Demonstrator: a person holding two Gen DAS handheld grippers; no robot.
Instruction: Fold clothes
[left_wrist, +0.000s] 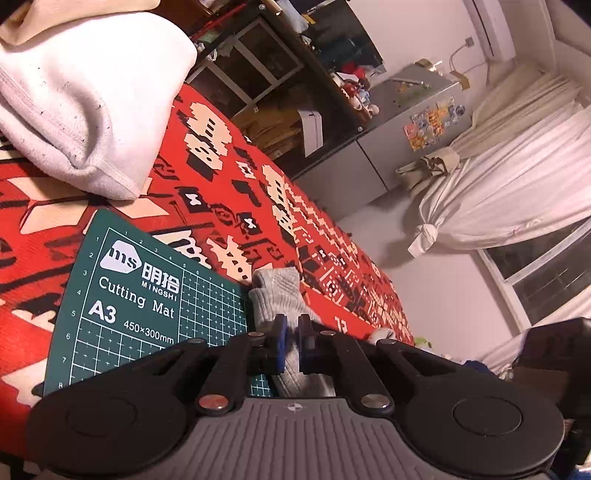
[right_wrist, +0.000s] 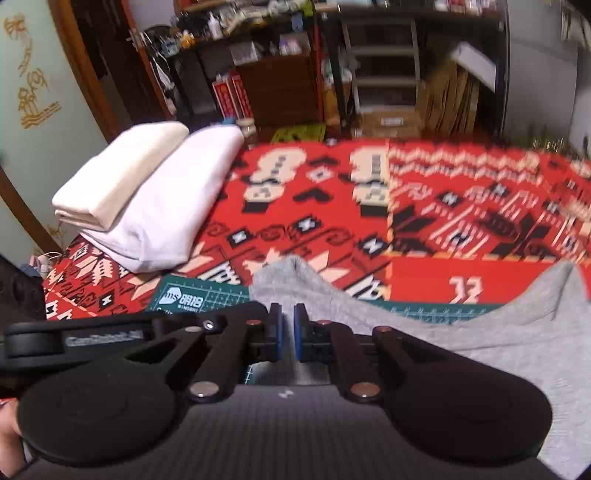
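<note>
A grey knit garment (right_wrist: 480, 332) lies across the green cutting mat (right_wrist: 207, 295) on the red patterned cloth, spreading to the right. One corner of it rises in a peak just beyond my right gripper (right_wrist: 288, 317), whose blue pads are shut on the fabric. In the left wrist view another grey garment (left_wrist: 277, 291) edge sticks out past my left gripper (left_wrist: 291, 325), which is shut on it beside the cutting mat (left_wrist: 147, 295). How much fabric sits between the pads is hidden.
A folded white garment (right_wrist: 173, 206) and a folded cream one (right_wrist: 114, 177) lie side by side at the table's far left corner; the white garment (left_wrist: 85, 92) looms near the left gripper. Shelves, boxes and a grey cabinet (left_wrist: 369, 147) stand beyond the red cloth (right_wrist: 443, 206).
</note>
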